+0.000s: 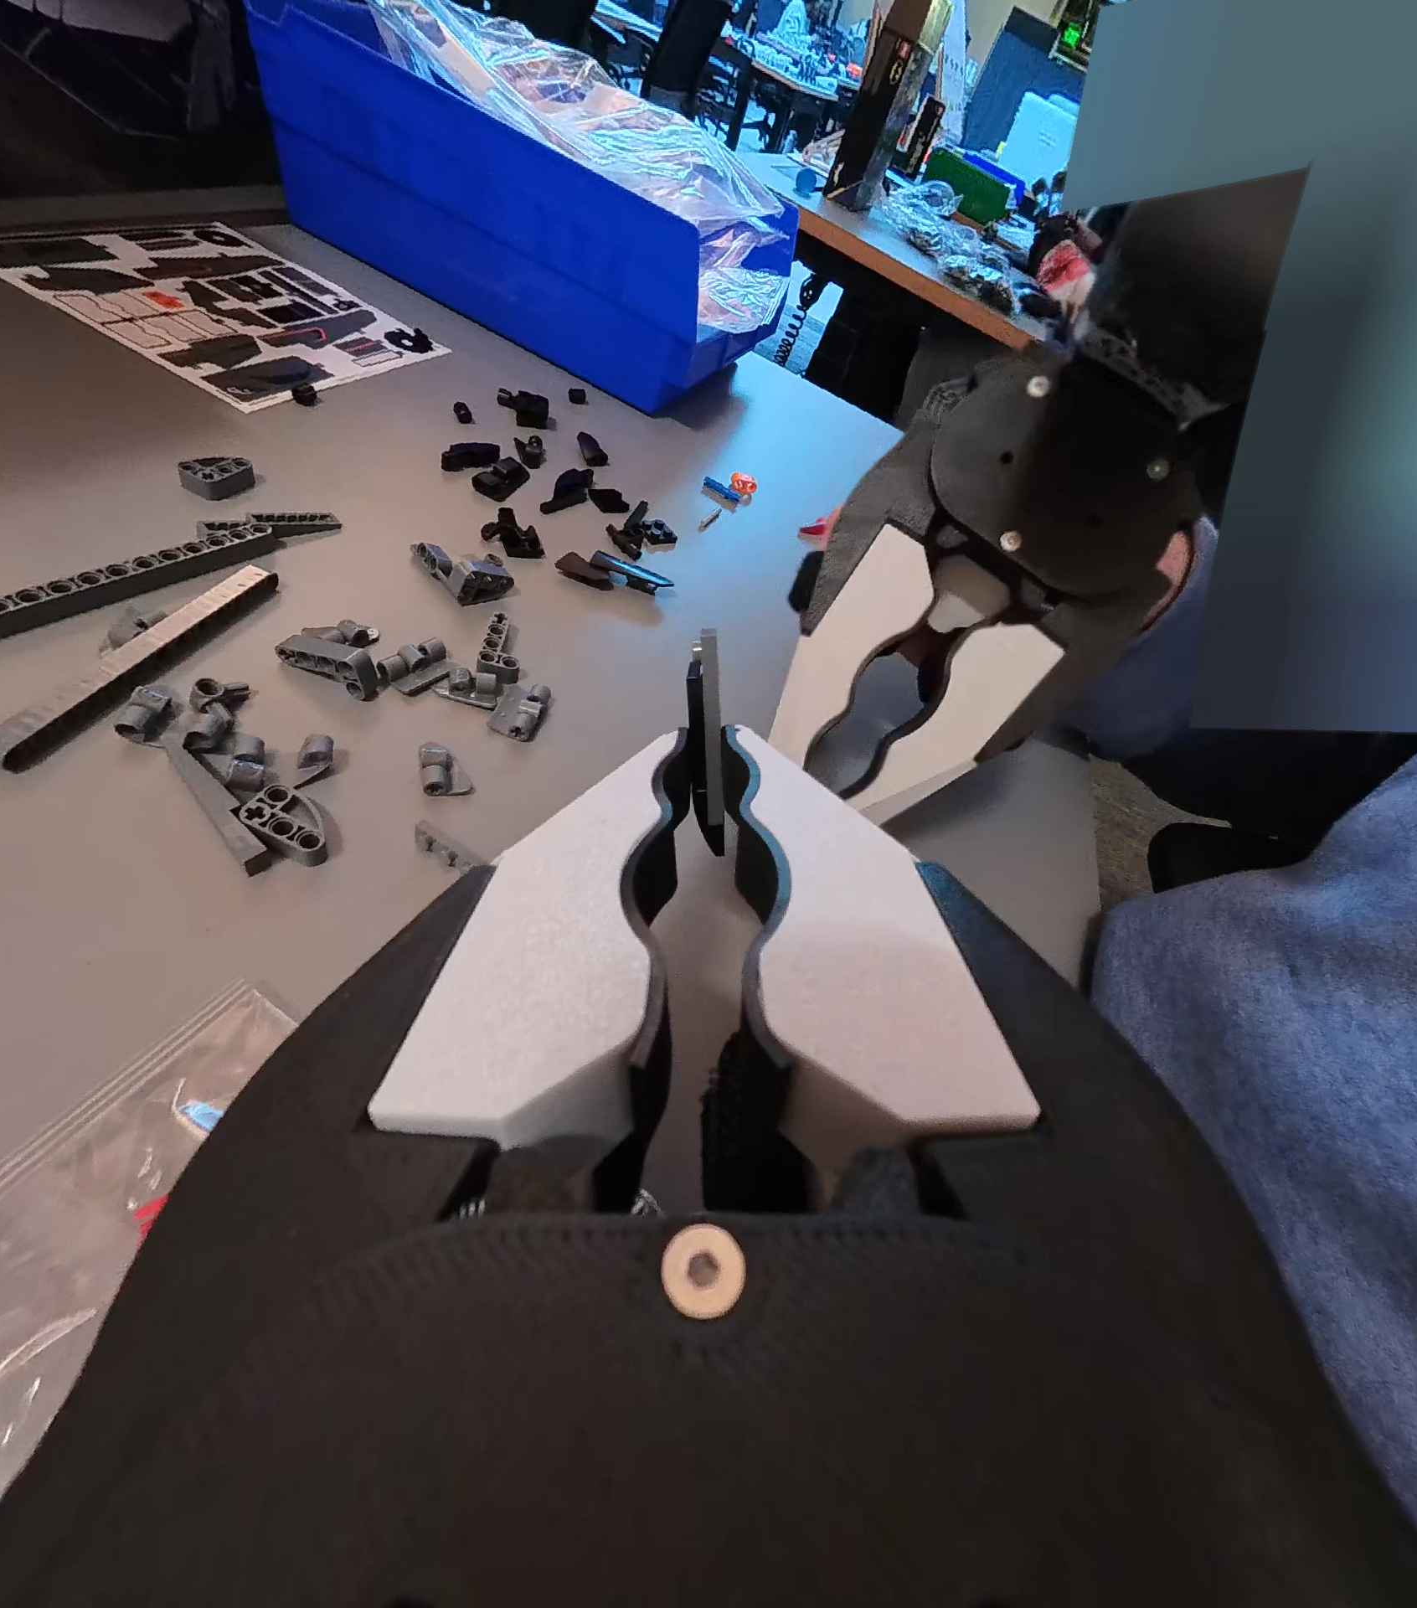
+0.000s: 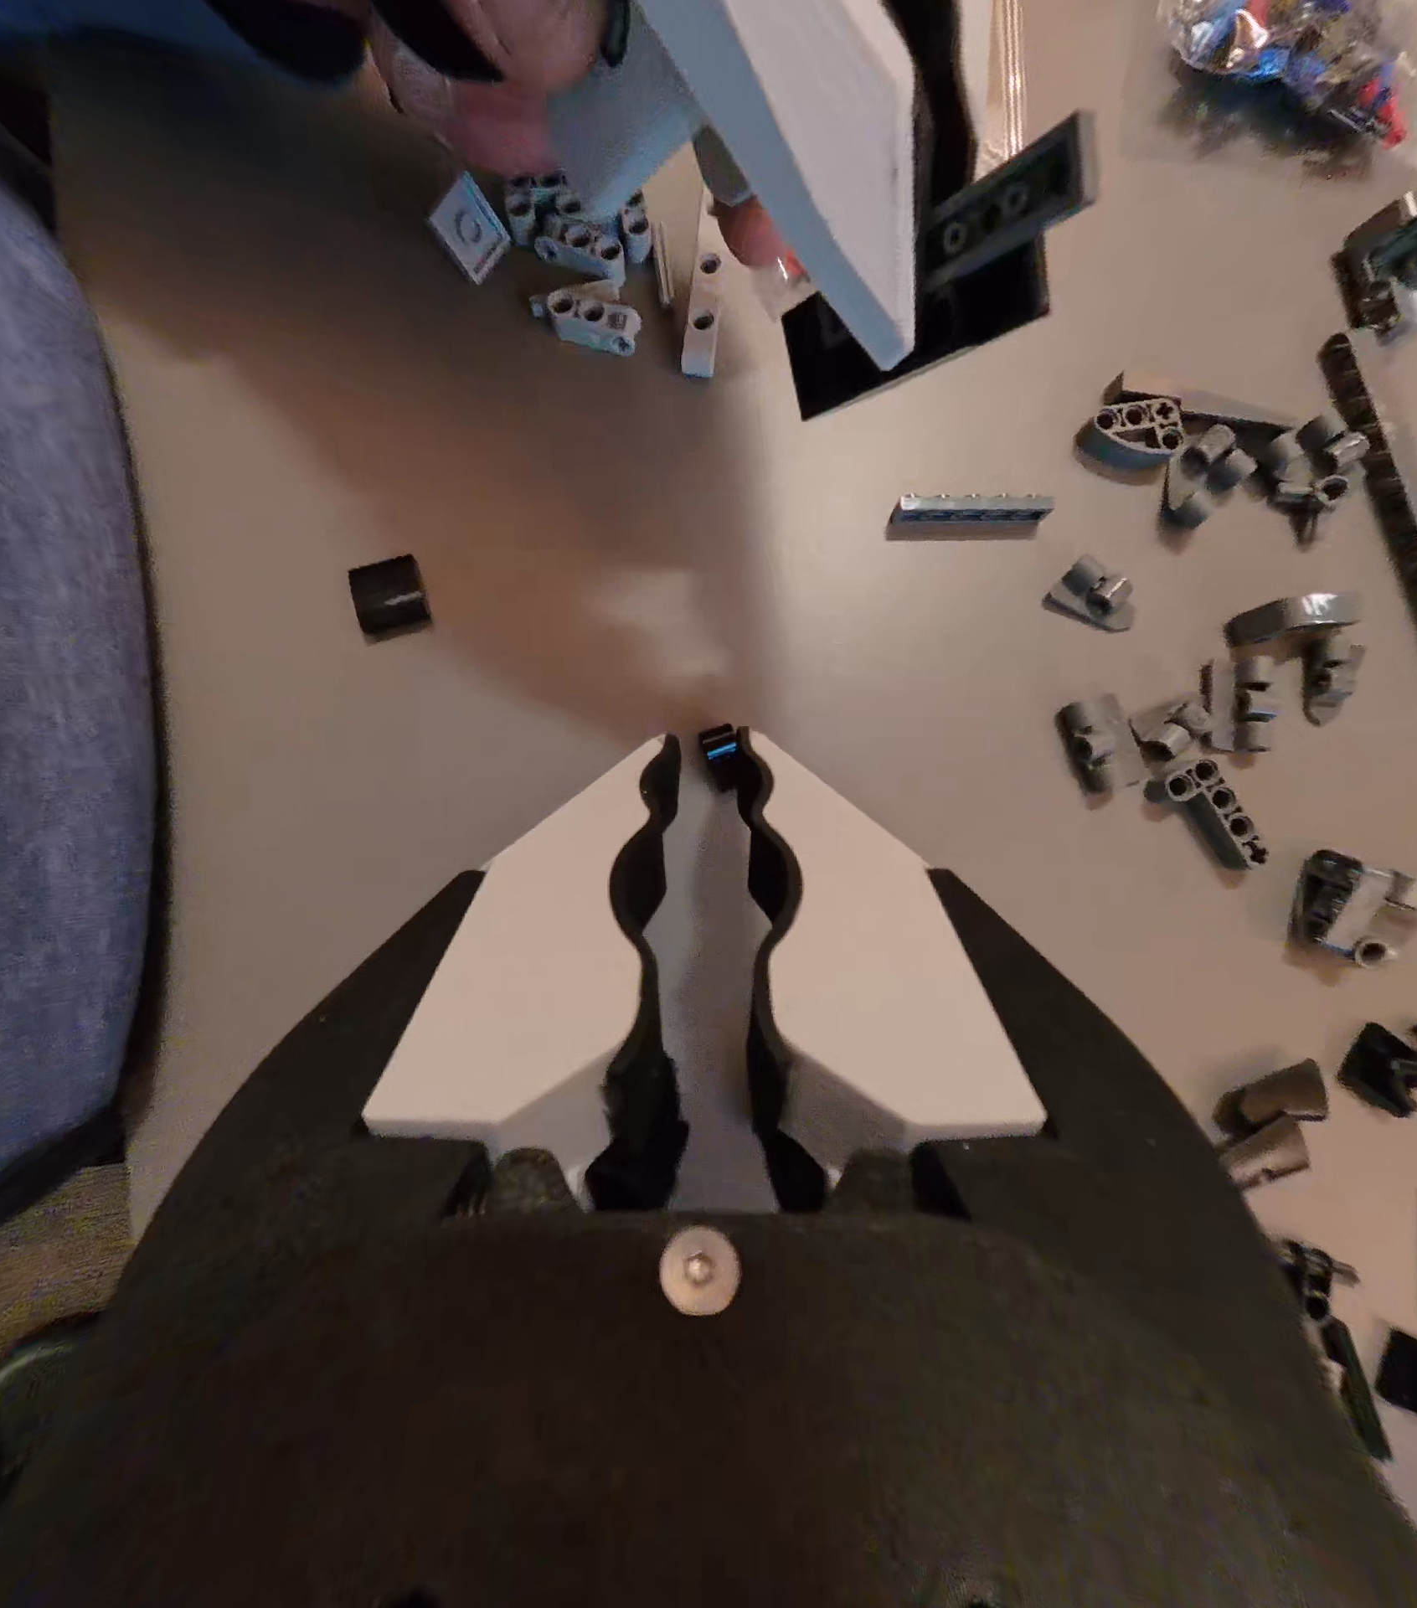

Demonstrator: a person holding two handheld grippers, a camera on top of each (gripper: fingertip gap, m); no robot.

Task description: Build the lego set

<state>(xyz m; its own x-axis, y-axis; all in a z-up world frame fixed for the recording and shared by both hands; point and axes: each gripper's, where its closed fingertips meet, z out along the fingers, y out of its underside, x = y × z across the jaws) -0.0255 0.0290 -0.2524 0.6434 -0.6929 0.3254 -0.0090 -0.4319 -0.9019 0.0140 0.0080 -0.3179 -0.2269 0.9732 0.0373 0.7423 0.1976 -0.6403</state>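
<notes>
My left gripper [image 1: 703, 740] is shut on a thin stack of black and grey lego plates [image 1: 709, 696], held edge-on above the grey table [image 1: 35, 914]. In the right wrist view the plates [image 2: 1009, 200] show at the top beside a left finger [image 2: 775, 157]. My right gripper [image 2: 712, 740] points down at the table, jaws narrowly apart. A small black piece [image 2: 722, 757] sits between its tips against the right finger, with a thin gap on its other side. I cannot tell if it is gripped. The right gripper [image 1: 905, 766] is just right of the plates.
Loose grey parts [image 1: 427, 670], black parts [image 1: 566, 513] and a long beam [image 1: 96, 592] lie on the left. A blue bin [image 1: 514, 217] and sticker sheet [image 1: 192, 304] stand behind. A black curved piece [image 2: 387, 596] lies alone. The table edge and a person's blue clothing [image 1: 1340, 1044] are on the right. The left gripper's tips are roughly 8 cm from the right gripper's. Left tips and right tips are each some 20 cm from the long beam [image 1: 96, 592].
</notes>
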